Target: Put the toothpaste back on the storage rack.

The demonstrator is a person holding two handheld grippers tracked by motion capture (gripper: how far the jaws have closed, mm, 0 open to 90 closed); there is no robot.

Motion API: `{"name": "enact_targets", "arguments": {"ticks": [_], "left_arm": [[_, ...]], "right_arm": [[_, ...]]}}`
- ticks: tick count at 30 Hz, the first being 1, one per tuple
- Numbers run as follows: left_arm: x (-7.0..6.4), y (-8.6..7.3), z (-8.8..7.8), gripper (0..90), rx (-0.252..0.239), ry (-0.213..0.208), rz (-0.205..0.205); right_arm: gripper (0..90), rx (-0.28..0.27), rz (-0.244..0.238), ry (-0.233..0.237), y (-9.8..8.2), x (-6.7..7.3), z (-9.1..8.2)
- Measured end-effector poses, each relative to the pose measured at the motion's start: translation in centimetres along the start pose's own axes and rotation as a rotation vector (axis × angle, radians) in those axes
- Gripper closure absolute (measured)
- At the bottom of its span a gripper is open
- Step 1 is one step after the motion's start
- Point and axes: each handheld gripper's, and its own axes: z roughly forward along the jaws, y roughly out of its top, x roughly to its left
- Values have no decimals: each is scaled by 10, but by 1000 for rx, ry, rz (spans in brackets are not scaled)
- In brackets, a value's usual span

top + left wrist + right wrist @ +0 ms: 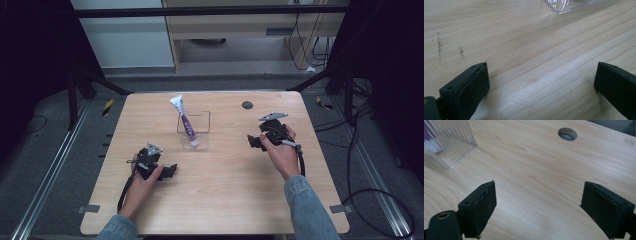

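A clear ribbed glass container [194,131] stands near the middle of the wooden table [220,200], and everything else is easiest placed from it. Inside it leans a white and purple tube [184,120], its base at the container's bottom and its flat crimped end sticking up and out over the far left rim. The left gripper [170,172] rests on the tabletop nearer the person than the container and a little to its left, held in the left hand [145,182]; in the left gripper view its jaws stand spread wide with bare wood between them, and a corner of the container's base shows beyond them. The right gripper [252,141] is to the right of the container, well apart from it, gripped by the right hand [281,152]; its jaws also stand wide apart and pinch nothing. A round hole [567,133] in the tabletop lies farther back and to the right of the container.
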Motion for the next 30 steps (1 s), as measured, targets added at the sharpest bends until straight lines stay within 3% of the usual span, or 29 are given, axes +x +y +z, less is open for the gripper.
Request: {"name": "enact_targets", "arguments": {"ticks": [10,30], "left_arm": [[0,0,0,0,1,0,1],[0,0,0,0,1,1,2]], "right_arm": [[124,32,23,-24,-23,-14,9],[120,67,39,-32,-53,-15,28]]}}
